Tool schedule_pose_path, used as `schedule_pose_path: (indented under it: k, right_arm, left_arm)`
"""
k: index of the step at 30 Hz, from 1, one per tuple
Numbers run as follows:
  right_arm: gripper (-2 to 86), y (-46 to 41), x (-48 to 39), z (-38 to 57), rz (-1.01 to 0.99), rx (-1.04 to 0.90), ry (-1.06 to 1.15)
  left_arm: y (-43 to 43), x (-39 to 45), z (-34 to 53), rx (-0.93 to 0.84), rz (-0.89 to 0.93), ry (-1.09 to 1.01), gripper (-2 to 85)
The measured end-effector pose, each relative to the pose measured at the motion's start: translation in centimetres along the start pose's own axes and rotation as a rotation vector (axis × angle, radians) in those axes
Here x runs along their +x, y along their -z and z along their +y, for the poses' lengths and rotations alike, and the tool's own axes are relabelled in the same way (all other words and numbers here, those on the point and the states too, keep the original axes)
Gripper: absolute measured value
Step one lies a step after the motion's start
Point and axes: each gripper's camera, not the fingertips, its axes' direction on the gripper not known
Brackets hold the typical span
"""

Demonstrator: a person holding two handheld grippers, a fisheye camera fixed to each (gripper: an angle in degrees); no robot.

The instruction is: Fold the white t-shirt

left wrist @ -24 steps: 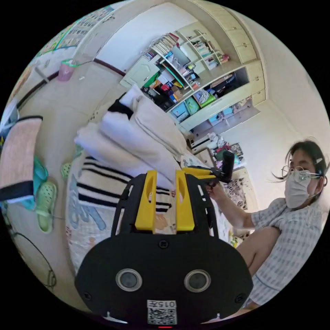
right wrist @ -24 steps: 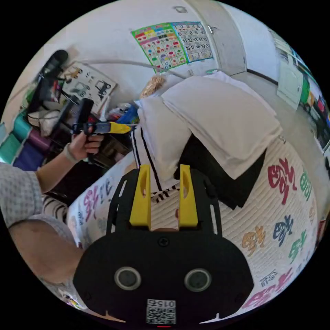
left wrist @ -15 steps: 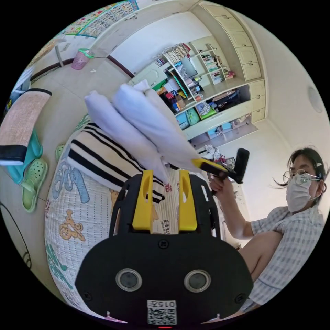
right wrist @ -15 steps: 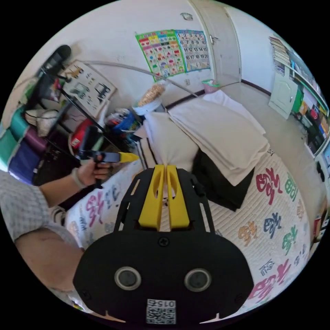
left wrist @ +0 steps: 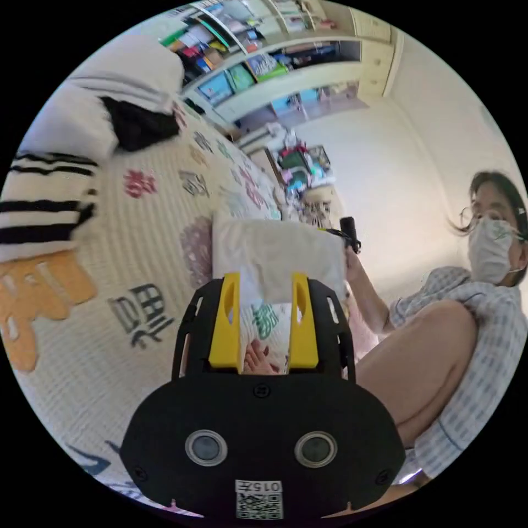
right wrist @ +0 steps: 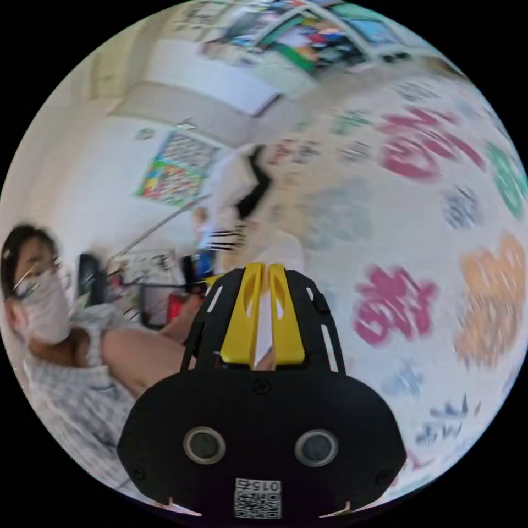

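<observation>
My left gripper point(left wrist: 263, 286) has its two yellow jaws spread apart. The near edge of the white t-shirt point(left wrist: 275, 258) sits between them, but the jaws do not press on it. The shirt is a folded white bundle that hangs or lies just past my jaws, above the quilted mat point(left wrist: 137, 264) with big colored letters on it. On the far side of the shirt I can see my right hand point(left wrist: 352, 264) on the handle of the other gripper.

In the right gripper view the picture is blurry. My right gripper point(right wrist: 263, 275) has its jaws pressed close together, and a thin strip of the white shirt is pinched between them.

Farther back on the mat in the left gripper view is a pile of folded clothes point(left wrist: 82, 137), white, black and striped. Shelves point(left wrist: 264, 60) full of books and boxes stand against the wall.
</observation>
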Motion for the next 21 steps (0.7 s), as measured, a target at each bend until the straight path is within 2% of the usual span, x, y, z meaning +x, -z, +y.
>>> schedule_pose_path:
  k: [2,7,9,12,15,19,21]
  right_arm:
    - [4.9,1.3,3.3,3.1,0.136,0.024,-0.099]
    - [7.9,2.8,4.9,10.4,0.137,0.062,-0.088]
    - [9.7,2.0,4.4,12.6,0.16,0.034,-0.02]
    - [9.5,-0.1,3.7,13.4,0.23,-0.086,0.071]
    - [1.7,-0.6,3.9,13.9,0.336,-0.086,0.071]
    - [0.1,1.5,5.3,15.1,0.204,-0.063,0.054]
    - [-0.1,4.9,6.8,16.2,-0.003,0.066,0.009]
  left_arm:
    - [-3.7,1.0,-0.3,-0.087,-0.009,-0.04,13.6]
    - [-10.6,4.2,-0.2,-0.221,-0.139,-0.161,13.8]
    - [-11.7,4.9,0.1,-0.194,-0.276,-0.14,12.8]
    - [-10.8,5.0,1.2,-0.06,-0.35,-0.092,12.1]
    - [-10.9,3.6,2.4,-0.053,-0.391,0.021,11.5]
    - [-13.1,2.7,3.0,-0.09,-0.244,0.057,3.3]
    - [-14.0,3.7,2.3,-0.031,-0.154,-0.001,1.2]
